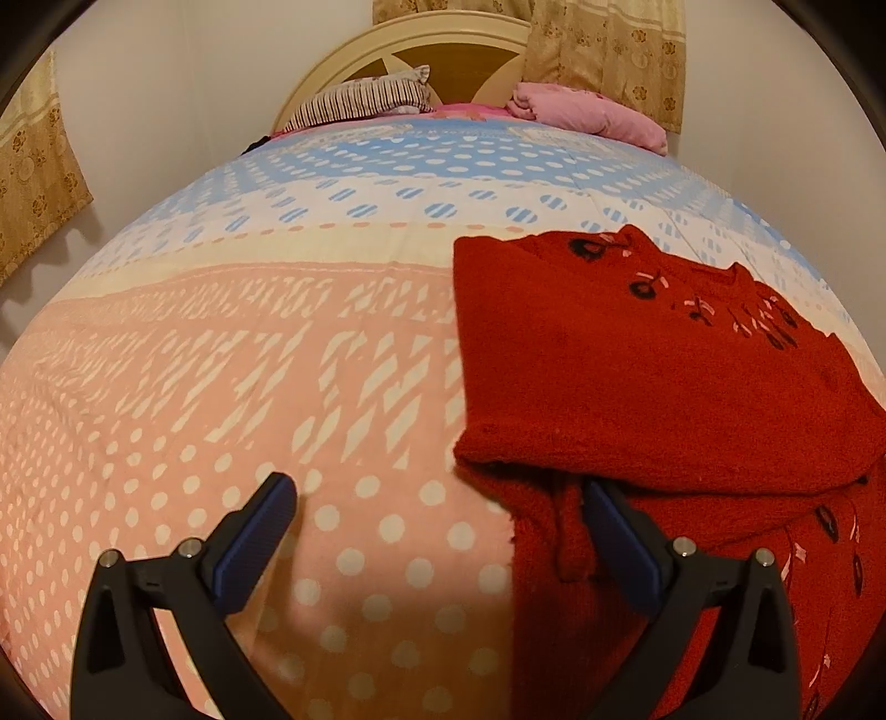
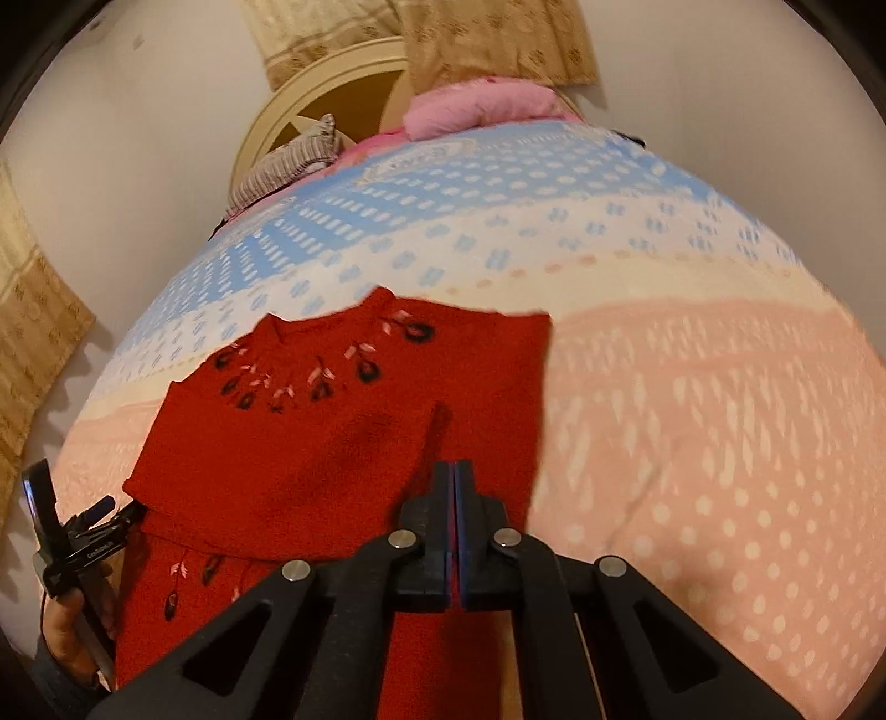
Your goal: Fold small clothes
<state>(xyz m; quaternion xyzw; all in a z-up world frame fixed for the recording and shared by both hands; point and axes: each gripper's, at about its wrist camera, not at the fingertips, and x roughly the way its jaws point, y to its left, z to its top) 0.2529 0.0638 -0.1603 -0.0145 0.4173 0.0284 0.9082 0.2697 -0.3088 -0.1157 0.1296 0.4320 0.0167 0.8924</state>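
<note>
A red knit sweater (image 1: 637, 360) with dark embroidered flowers lies on the bed, its upper part folded down over the lower part (image 1: 692, 581). My left gripper (image 1: 437, 493) stands open at the sweater's left edge, one finger over the bare sheet and the other finger (image 1: 620, 543) against the lower red layer, with nothing pinched. In the right wrist view my right gripper (image 2: 454, 471) is shut, pads flush together with no cloth showing between them, just above the folded sweater (image 2: 332, 443). A raised crease (image 2: 440, 421) runs on from its tips. The left gripper (image 2: 94, 515) shows at the far left.
The bedsheet (image 1: 249, 360) is pink with white dots near me and blue-white farther off. A striped pillow (image 1: 365, 99) and a pink bundle (image 1: 587, 111) lie by the headboard (image 1: 443, 33). A hand (image 2: 61, 626) holds the left gripper. Curtains hang on the walls.
</note>
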